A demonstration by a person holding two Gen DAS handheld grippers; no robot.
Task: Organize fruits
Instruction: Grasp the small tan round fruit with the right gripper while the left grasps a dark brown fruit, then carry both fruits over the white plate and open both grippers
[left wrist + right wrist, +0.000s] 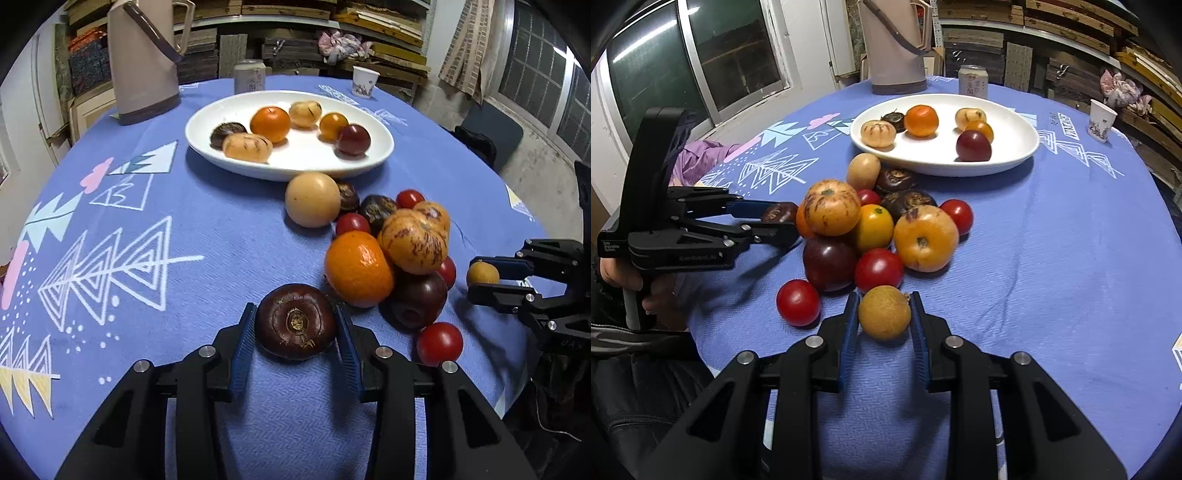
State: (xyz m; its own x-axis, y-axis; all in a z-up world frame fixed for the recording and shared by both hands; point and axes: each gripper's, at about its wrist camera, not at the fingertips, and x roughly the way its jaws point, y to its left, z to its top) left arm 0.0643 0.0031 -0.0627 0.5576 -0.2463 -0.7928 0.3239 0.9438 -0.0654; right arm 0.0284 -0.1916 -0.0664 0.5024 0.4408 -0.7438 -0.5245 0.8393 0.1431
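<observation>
On counter near left edge of fruit heap: your left gripper [295, 325], jaws narrowed onto dark brown flattish water chestnut [295, 321], pads at its sides. Slick rounded skin; lift too fast, it squirts out. Orange tangerine [358, 268] sits just beside; nudge could roll heap. Right gripper [884, 314], jaws clamped on small tan round longan [884, 312]; red cherry tomato [878, 269] touching behind. White oval plate [384, 147] beyond, well apart; long carry risks drop.
</observation>
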